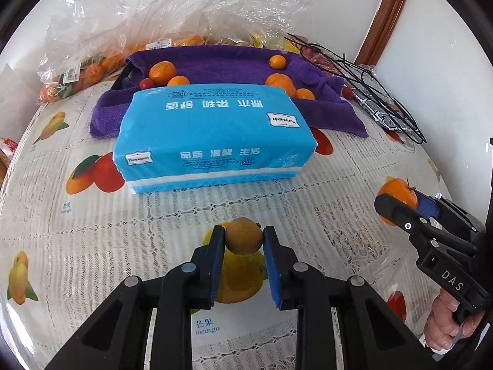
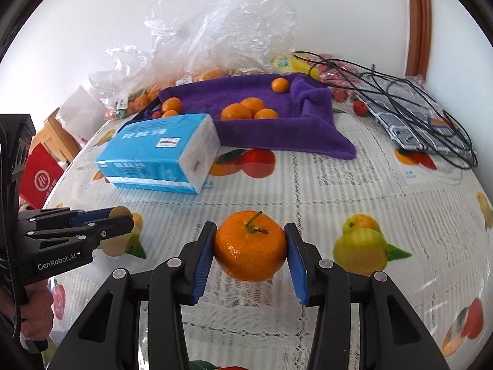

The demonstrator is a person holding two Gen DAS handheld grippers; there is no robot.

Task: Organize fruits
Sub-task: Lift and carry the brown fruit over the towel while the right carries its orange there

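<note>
My left gripper [image 1: 243, 240] is shut on a small brown kiwi [image 1: 243, 236], held just above the fruit-print tablecloth. Seen from the right wrist view, the same left gripper [image 2: 118, 217] sits at the left edge with the kiwi [image 2: 120, 211] at its tips. My right gripper [image 2: 250, 246] is shut on an orange tangerine [image 2: 250, 245] with a green stem. In the left wrist view the right gripper [image 1: 400, 206] appears at the right edge with the tangerine [image 1: 396, 195]. Farther back a purple towel [image 1: 222, 64] lines a tray holding several tangerines [image 2: 235, 111].
A blue tissue pack [image 1: 209, 132] lies between the grippers and the purple towel [image 2: 305, 129]. Clear plastic bags [image 1: 172, 9] with more fruit stand behind. A black wire rack [image 1: 363, 77] lies at the back right. A small red fruit [image 1: 348, 92] sits beside the towel.
</note>
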